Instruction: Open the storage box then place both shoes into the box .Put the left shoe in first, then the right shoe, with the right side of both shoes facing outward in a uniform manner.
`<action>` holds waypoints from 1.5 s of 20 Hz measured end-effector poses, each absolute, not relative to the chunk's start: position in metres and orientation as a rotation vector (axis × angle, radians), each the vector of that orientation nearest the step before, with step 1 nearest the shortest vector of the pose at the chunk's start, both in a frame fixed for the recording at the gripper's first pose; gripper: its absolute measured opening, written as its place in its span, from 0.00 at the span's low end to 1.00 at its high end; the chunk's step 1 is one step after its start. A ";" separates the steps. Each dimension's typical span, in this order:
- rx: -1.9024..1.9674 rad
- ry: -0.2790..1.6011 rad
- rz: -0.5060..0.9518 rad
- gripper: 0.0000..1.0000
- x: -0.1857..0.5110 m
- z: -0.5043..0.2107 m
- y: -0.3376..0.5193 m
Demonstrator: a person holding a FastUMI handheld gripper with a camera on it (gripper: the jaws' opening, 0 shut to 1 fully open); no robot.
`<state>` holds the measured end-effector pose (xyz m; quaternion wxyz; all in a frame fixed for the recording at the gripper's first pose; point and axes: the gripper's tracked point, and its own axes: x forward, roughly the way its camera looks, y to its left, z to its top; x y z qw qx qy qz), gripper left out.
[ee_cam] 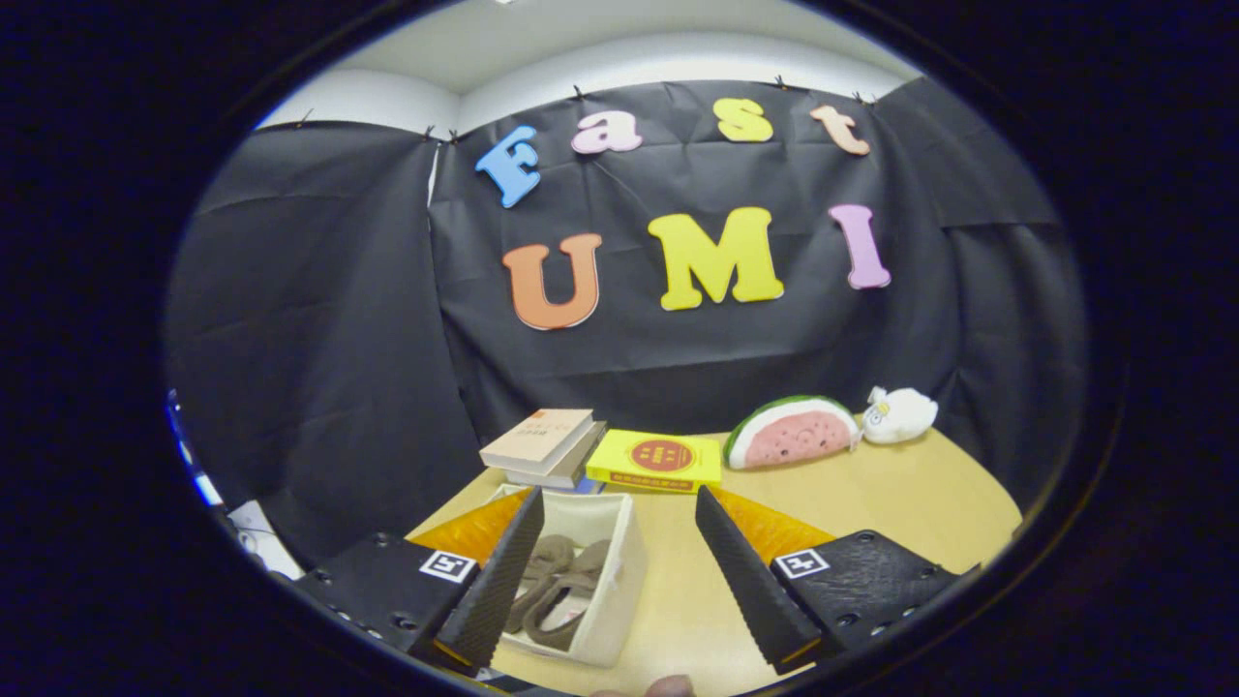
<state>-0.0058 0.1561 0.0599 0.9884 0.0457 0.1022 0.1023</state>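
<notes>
The gripper fingers stand wide apart, holding nothing, above the table, with the open storage box containing both shoes between them, and stacked books, a yellow book, a watermelon plush and a white plush beyond.

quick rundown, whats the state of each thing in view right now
gripper: open, fingers spread wide, holding nothing
storage box: open on the table, between the fingers toward the left one
shoes: both lying inside the box
books: closed, stacked beyond the box
yellow book: closed, lying flat beside the stack
watermelon plush: resting on the table
white plush: lying beside the watermelon plush
</notes>
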 end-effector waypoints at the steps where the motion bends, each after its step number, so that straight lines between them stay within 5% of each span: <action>1: 0.062 0.162 0.187 0.96 -0.010 0.068 0.140; 10: 0.003 0.005 0.134 0.95 -0.052 0.061 0.071; 30: 0.055 0.047 0.135 0.95 -0.052 0.010 0.075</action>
